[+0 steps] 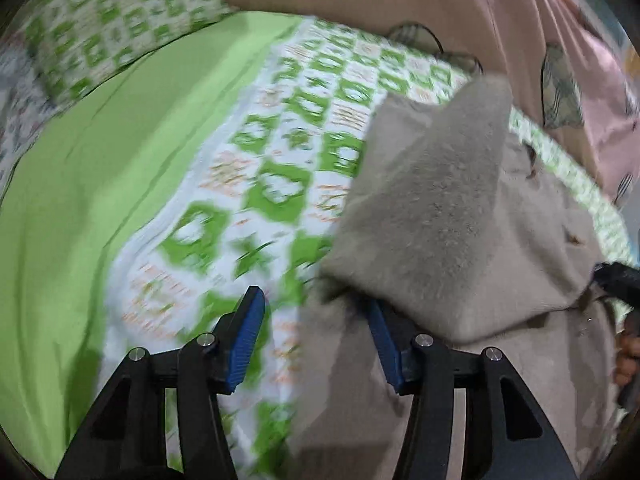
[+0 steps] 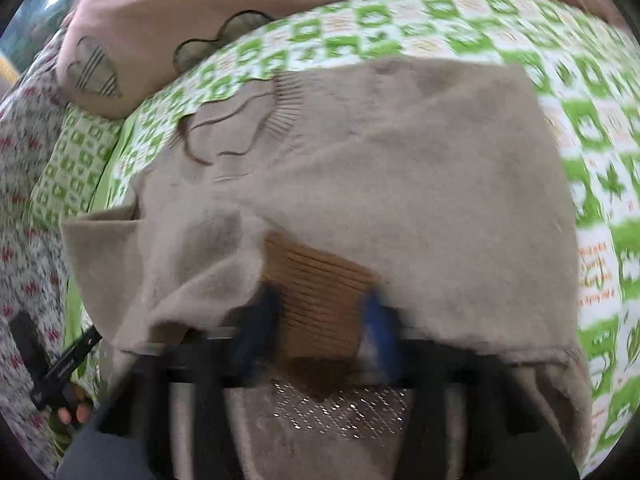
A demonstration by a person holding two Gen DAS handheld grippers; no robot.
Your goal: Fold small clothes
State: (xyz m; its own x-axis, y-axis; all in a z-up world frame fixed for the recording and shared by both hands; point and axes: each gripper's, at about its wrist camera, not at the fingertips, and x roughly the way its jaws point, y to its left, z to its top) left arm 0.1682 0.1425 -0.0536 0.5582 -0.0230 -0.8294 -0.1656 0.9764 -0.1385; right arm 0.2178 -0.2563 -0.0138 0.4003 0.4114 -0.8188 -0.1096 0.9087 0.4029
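Note:
A small beige knit sweater [image 2: 380, 184] lies on a green-and-white patterned bedspread [image 2: 592, 128]. It also shows in the left wrist view [image 1: 452, 216], folded over at the right. My left gripper [image 1: 316, 336] is open with blue pads; its right finger [image 1: 384, 348] sits at the sweater's edge, its left finger over the bedspread [image 1: 280, 148]. My right gripper [image 2: 320, 320] is blurred and open, with the sweater's brown ribbed cuff [image 2: 320, 292] between its fingers, untouched on both sides. Sweater fabric drapes over its fingers.
A pink blanket with leaf patches [image 1: 540, 40] lies at the back, also in the right wrist view [image 2: 160, 12]. A plain green sheet [image 1: 80, 200] and a patterned pillow [image 1: 120, 20] lie at left. The other gripper shows at left in the right wrist view [image 2: 52, 360].

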